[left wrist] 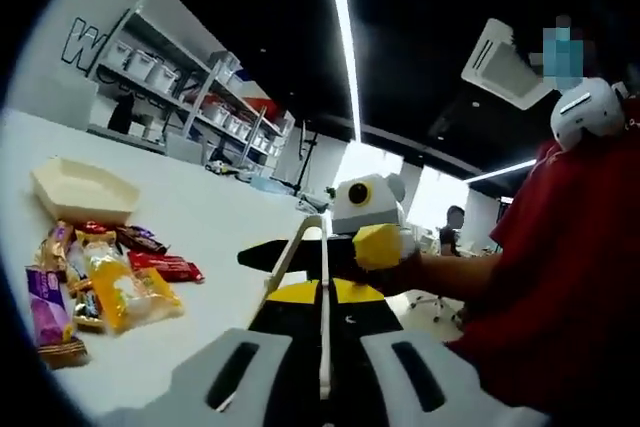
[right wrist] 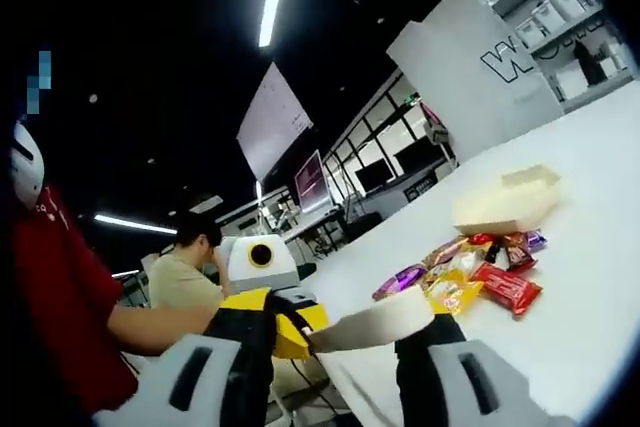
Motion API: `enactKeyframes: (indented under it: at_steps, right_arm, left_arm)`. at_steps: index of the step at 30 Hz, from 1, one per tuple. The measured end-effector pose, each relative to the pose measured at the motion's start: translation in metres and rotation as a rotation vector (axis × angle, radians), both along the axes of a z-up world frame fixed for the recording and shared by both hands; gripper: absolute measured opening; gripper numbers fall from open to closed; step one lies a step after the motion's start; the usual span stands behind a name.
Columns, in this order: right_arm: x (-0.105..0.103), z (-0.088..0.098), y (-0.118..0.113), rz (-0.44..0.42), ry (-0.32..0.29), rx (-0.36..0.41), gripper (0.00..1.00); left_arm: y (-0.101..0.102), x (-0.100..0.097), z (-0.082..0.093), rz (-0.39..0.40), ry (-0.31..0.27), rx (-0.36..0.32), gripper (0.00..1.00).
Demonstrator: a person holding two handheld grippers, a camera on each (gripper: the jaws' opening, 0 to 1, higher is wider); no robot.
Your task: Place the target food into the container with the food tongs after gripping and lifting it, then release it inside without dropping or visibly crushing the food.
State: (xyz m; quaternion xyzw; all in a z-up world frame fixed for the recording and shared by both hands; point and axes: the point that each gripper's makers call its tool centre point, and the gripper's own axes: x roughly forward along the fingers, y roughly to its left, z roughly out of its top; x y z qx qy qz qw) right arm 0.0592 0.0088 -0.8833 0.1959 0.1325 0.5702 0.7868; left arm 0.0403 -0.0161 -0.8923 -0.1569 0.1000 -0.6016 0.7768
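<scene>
Left gripper view, left to right: beige container [left wrist: 85, 190] sitting empty on the white worktop [left wrist: 200, 217], with the pile of wrapped snacks [left wrist: 100, 282] lying just beside it, nearer the camera. A purple packet [left wrist: 45, 312] at the pile's left edge, a yellow packet [left wrist: 125, 292] in the middle, red wrappers [left wrist: 165, 265] to the right. Left gripper [left wrist: 322, 367] pinching the white food tongs [left wrist: 305, 277] between its jaws, the tong arms pointing away and raised clear of the pile. Right gripper [left wrist: 365, 222] hovering beyond the tong ends, held by a person in a red sleeve [left wrist: 570, 277].

Right gripper view: left gripper [right wrist: 262, 287] entering from the left. Right gripper [right wrist: 330, 387] showing jaws spread, with a white tong arm [right wrist: 375, 322] crossing between them; contact not discernible. Snacks [right wrist: 470, 277] and container [right wrist: 505, 205] resting well beyond, on the worktop [right wrist: 590, 287].
</scene>
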Motion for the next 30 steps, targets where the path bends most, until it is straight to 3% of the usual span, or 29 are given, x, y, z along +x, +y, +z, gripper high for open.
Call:
enactKeyframes:
  at_steps: [6,10,13,18,22,24,27,30]
  right_arm:
    - [-0.009,0.010,-0.004,0.032,0.002,0.050,0.23]
    - [-0.010,0.015,-0.004,0.013,-0.018,0.058,0.20]
    - [-0.010,0.020,-0.005,-0.005,-0.099,0.026,0.19]
    - [-0.006,0.024,-0.010,-0.011,-0.088,0.035,0.19]
    - [-0.002,0.032,-0.017,-0.020,-0.044,0.106,0.19]
    - [0.000,0.040,-0.023,-0.037,-0.058,0.145,0.19]
    - [0.004,0.049,-0.029,-0.053,-0.032,0.208,0.19]
    - [0.005,0.051,-0.034,-0.056,-0.038,0.208,0.19]
  left_arm:
    - [-0.006,-0.010,0.008,-0.066,-0.015,0.002,0.01]
    - [-0.007,-0.010,0.011,-0.062,-0.030,0.010,0.02]
    - [-0.005,-0.005,0.009,-0.039,0.059,-0.027,0.06]
    - [-0.004,-0.004,0.007,-0.020,0.063,-0.018,0.08]
    - [-0.003,-0.003,0.009,-0.020,0.064,-0.029,0.07]
    - [-0.002,-0.002,0.009,-0.019,0.059,-0.024,0.07]
    - [-0.004,-0.002,0.008,-0.019,0.075,-0.016,0.05]
    - [-0.005,-0.003,0.006,-0.021,0.071,-0.007,0.03]
